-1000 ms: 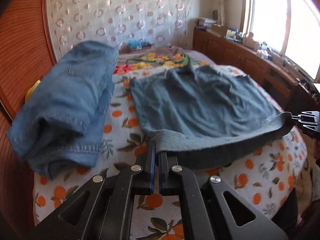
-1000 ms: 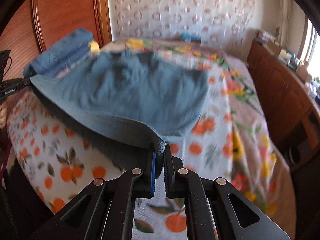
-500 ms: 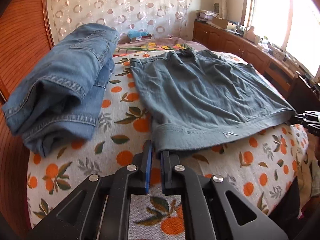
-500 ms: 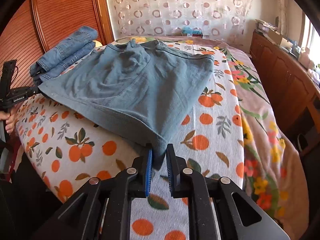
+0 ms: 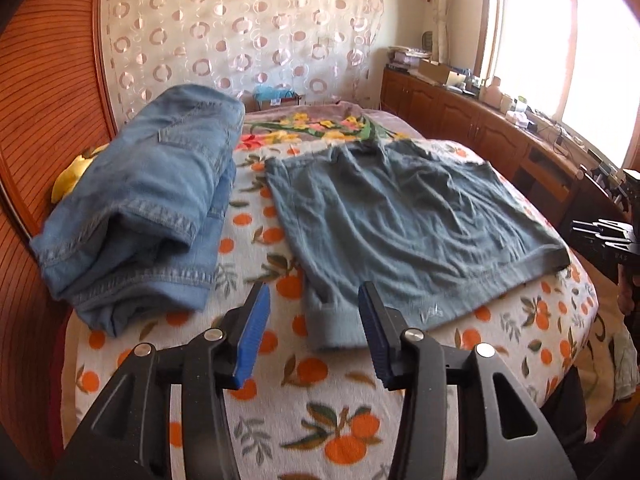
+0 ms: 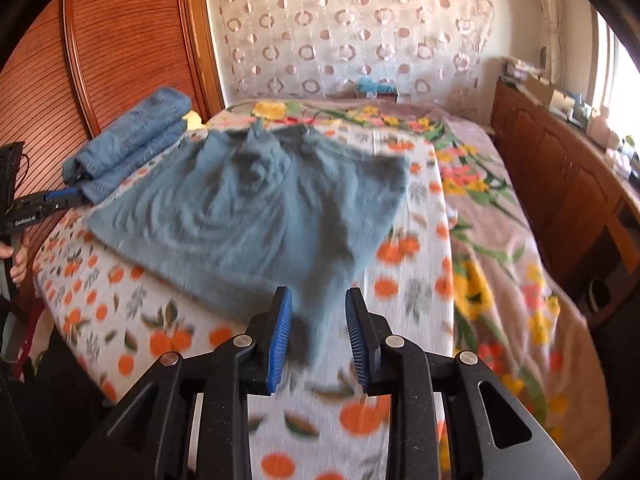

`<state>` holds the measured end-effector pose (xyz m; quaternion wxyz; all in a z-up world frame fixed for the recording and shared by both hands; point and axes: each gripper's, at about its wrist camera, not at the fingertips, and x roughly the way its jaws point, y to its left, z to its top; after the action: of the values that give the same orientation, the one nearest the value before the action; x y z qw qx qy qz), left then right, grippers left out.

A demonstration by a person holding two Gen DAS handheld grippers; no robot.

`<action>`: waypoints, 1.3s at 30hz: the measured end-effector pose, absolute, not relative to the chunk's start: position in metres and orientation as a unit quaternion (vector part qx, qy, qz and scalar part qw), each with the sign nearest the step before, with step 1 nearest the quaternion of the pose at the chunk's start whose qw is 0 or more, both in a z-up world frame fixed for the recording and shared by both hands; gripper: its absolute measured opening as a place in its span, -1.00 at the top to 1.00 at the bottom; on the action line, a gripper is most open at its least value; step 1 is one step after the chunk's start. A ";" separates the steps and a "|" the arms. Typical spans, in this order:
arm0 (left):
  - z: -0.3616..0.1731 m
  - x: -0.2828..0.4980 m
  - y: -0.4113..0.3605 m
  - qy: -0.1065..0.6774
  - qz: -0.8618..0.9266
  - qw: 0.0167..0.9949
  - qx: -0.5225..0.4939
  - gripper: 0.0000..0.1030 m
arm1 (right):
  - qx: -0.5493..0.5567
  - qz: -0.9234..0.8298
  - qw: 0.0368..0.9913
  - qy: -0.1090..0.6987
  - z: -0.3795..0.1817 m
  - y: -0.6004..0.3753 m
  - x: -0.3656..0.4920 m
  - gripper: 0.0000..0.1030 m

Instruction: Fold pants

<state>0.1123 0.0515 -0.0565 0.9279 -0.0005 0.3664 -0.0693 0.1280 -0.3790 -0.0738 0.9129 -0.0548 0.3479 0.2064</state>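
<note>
The grey-blue pants [image 5: 404, 232] lie flat on the orange-print bedspread [image 5: 332, 404], hem running side to side just ahead of both grippers, left gripper [image 5: 312, 344] and right gripper [image 6: 318, 338] each just opened, gripping nothing, one per near corner.

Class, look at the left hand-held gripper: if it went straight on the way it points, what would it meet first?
Probably the near hem corner of the grey-blue pants, lying between the open left hand-held gripper fingers; depth is uncertain.

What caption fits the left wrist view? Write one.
Open left tongs above folded grey-blue pants beside stacked jeans.
</note>
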 end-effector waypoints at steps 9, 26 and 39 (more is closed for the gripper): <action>-0.052 0.170 0.030 0.369 -0.099 0.924 -0.006 0.09 | -0.055 0.217 0.912 0.344 -0.081 -0.346 0.186 0.36; -0.068 0.329 -0.027 0.419 -0.116 0.900 0.035 0.28 | -0.077 0.263 0.886 0.374 -0.088 -0.300 0.337 0.35; -0.100 0.351 -0.029 0.449 -0.115 0.885 0.043 0.67 | -0.112 0.286 0.868 0.390 -0.113 -0.279 0.392 0.35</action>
<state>0.3510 -0.0289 -0.1000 0.8850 0.0431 0.4490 -0.1152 0.3916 -0.2793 -0.1129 0.8679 -0.1123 0.3902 0.2862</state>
